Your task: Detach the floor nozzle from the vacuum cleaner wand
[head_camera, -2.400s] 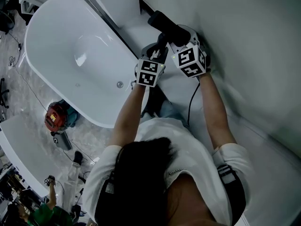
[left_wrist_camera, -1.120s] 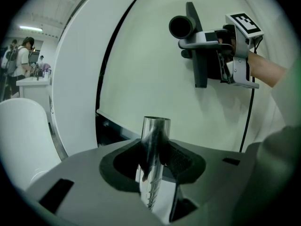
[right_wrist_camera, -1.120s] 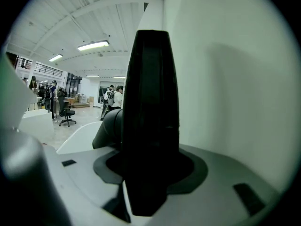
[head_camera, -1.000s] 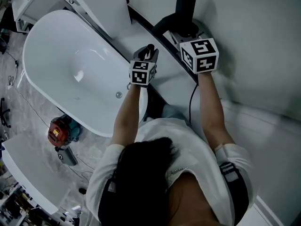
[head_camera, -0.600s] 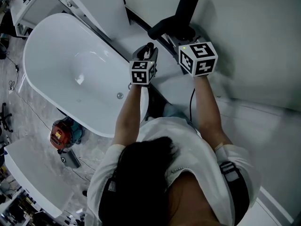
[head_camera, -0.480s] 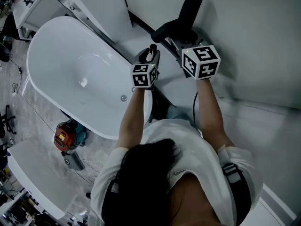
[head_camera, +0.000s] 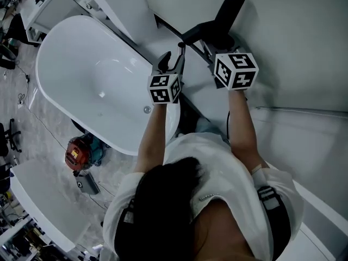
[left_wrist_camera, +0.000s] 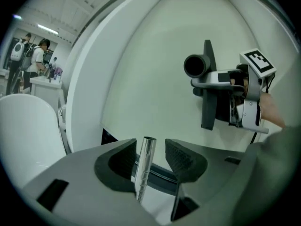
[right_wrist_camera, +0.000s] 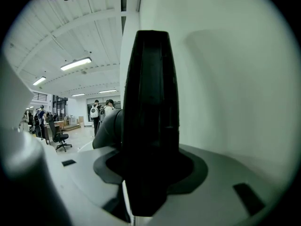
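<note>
Jaws of the left gripper (left_wrist_camera: pixel 150 149) are found apart, having just been opening. The silver wand (left_wrist_camera: pixel 143 166) is seen upright between them, clear of the right-hand jaw. Jaws of the right gripper (right_wrist_camera: pixel 150 173) are clamped on the black floor nozzle (right_wrist_camera: pixel 150 102). The nozzle is detached: in the left gripper view it is held at two o'clock of the wand end, well apart. A white bathtub (head_camera: pixel 92 75) is noted at nine o'clock of the left gripper.

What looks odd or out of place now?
Nothing damaged or spilled. The floor nozzle is off the wand, clamped in the right gripper. The wand's open end stands loose between the jaws of the left gripper, which have just been opening.
</note>
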### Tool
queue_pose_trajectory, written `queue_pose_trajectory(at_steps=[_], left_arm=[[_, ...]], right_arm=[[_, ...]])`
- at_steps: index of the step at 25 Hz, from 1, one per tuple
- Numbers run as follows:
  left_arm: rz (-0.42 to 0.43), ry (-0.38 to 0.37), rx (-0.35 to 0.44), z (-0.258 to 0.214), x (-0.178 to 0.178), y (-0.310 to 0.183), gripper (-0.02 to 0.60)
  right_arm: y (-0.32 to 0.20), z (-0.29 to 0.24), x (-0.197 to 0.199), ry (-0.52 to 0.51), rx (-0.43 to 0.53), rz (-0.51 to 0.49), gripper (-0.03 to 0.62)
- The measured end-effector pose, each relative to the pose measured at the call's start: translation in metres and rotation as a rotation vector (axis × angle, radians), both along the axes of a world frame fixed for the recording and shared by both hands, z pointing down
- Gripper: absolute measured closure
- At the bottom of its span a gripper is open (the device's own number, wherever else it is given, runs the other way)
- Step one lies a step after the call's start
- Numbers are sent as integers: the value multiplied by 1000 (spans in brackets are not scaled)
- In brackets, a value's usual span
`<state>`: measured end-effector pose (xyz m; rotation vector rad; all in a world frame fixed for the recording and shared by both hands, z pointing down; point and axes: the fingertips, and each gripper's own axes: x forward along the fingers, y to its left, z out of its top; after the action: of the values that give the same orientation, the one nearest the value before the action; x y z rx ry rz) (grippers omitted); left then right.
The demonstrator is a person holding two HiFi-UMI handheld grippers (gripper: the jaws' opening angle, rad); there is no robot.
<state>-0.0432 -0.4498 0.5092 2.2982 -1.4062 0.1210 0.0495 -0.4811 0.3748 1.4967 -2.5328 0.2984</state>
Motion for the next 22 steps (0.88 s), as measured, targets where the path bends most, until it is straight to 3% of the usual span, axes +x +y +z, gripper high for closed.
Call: queue_pose_trajectory(at_steps=[9, 22], left_arm=[[-40, 15, 60, -37, -21, 42, 405], [-135, -22, 51, -59, -39, 96, 405]], right_arm=[[41, 18, 9, -4, -39, 43, 375], [93, 57, 16, 15, -86, 76, 375]])
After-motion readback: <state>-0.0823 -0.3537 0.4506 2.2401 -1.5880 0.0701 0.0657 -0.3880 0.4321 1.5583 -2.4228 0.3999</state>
